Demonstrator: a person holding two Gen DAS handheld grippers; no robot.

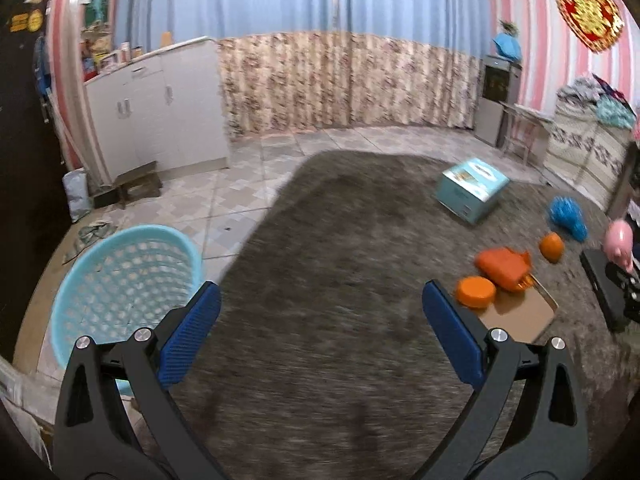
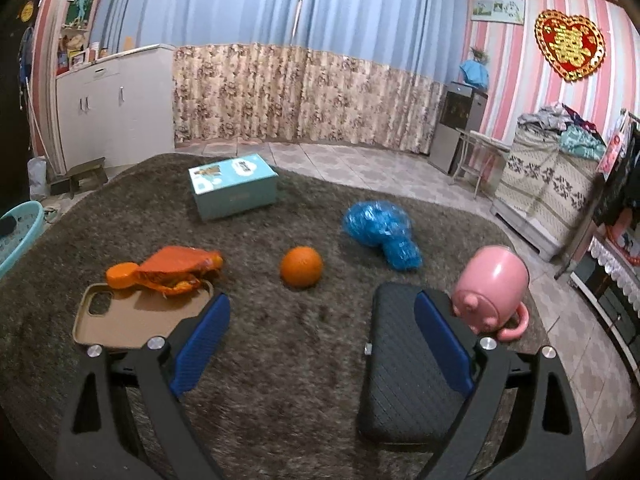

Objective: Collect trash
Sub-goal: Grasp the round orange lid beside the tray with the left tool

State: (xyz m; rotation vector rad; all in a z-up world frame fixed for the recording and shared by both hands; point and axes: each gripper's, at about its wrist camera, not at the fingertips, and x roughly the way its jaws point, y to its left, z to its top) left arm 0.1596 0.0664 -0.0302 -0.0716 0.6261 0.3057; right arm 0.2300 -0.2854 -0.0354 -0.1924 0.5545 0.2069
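Observation:
My left gripper [image 1: 320, 308] is open and empty above the brown rug, with a light blue perforated basket [image 1: 120, 280] just to its left on the floor. An orange crumpled wrapper [image 1: 506, 268] and an orange lid [image 1: 476, 292] lie to its right. My right gripper [image 2: 322, 316] is open and empty over the rug. In the right wrist view the orange wrapper [image 2: 180, 266] and orange lid [image 2: 122, 274] lie at left, an orange fruit [image 2: 301, 267] straight ahead, and a crumpled blue plastic bag [image 2: 382, 232] beyond it. The basket's edge [image 2: 20, 232] shows far left.
A tan phone case [image 2: 136, 316] lies under the wrapper. A teal box [image 2: 234, 190] stands further back. A black ribbed case [image 2: 404, 364] and a pink pig mug [image 2: 492, 288] lie by my right finger. A white cabinet [image 1: 160, 108], a small stool [image 1: 138, 186] and curtains stand beyond.

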